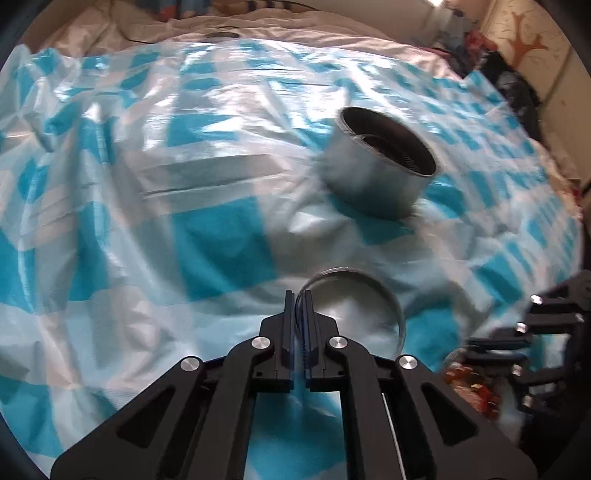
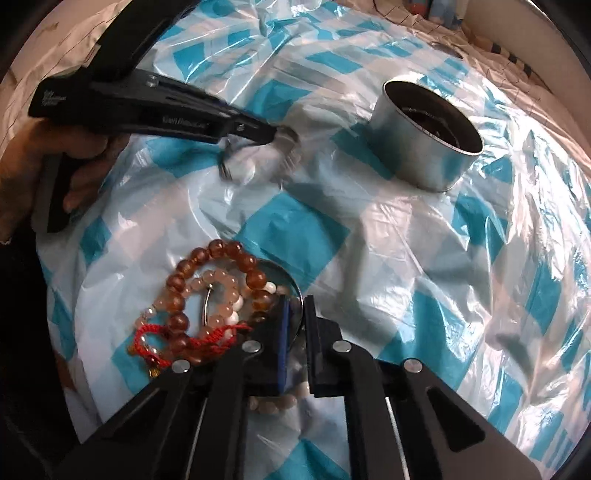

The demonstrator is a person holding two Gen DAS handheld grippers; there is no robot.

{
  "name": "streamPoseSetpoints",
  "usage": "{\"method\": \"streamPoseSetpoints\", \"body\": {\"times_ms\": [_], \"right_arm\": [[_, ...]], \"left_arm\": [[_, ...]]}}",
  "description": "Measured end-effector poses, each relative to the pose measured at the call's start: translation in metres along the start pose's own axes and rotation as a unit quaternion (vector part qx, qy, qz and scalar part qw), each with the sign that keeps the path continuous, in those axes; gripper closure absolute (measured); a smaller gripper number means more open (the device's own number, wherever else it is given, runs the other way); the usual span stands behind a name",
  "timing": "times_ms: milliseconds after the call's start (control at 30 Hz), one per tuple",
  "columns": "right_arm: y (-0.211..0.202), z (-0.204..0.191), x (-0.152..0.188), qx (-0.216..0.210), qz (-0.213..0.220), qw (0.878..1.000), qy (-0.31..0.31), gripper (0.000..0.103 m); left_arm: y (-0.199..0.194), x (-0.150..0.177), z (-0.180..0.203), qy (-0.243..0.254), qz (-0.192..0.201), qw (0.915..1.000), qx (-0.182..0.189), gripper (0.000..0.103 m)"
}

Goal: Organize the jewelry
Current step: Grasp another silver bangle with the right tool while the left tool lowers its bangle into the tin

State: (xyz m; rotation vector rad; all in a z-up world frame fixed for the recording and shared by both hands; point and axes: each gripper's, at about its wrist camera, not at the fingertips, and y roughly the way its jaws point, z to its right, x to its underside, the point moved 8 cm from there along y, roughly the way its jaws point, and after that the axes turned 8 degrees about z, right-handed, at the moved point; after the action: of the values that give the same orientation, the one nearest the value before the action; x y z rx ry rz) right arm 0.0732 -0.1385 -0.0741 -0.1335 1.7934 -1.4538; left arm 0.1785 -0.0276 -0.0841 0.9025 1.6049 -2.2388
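A bed (image 1: 332,26) with pale bedding carries everything, and over it lies a crinkled plastic sheet (image 1: 207,229) checked in blue and white. The round metal tin (image 1: 376,166) stands upright on this sheet, open at the top and dark inside; it serves as the landmark here.

In the left wrist view, the left claw (image 1: 300,295) sits nearer the camera than the tin, its jaws drawn together on the rim of a round lid (image 1: 362,306) with a metal edge and a clear middle. The lid is well apart from the tin, on the near side of it, and whether it rests on the sheet or is lifted off it cannot be told. In the right wrist view the same claw (image 2: 275,133) shows left of the tin, held by a person's hand (image 2: 74,162), with the blurred lid at its tip.

The right claw (image 2: 297,306) is also on the near side of the tin, well apart from it. Its jaws are close together on the thin metal rim of a shallow round dish (image 2: 295,284), which lies on the sheet.

The jewelry sits in that dish: a bracelet of large amber beads (image 2: 221,251), a strand of pale pink beads (image 2: 221,284), a red cord bracelet (image 2: 207,339), and a small curved metal bar (image 2: 207,306) in the middle of the heap.
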Motion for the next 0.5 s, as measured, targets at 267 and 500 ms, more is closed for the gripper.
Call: {"method": "streamPoseSetpoints", "body": {"times_ms": [267, 500], "right_arm": [[-0.041, 0.029, -0.024, -0.037, 0.082, 0.992, 0.09, 0.095], [-0.053, 0.024, -0.038, -0.053, 0.101, 0.99, 0.077, 0.094]], "left_arm": [[-0.047, -0.032, 0.015, -0.013, 0.083, 0.9956, 0.04, 0.1], [-0.052, -0.041, 0.013, -0.028, 0.095, 0.9939, 0.048, 0.1]]}}
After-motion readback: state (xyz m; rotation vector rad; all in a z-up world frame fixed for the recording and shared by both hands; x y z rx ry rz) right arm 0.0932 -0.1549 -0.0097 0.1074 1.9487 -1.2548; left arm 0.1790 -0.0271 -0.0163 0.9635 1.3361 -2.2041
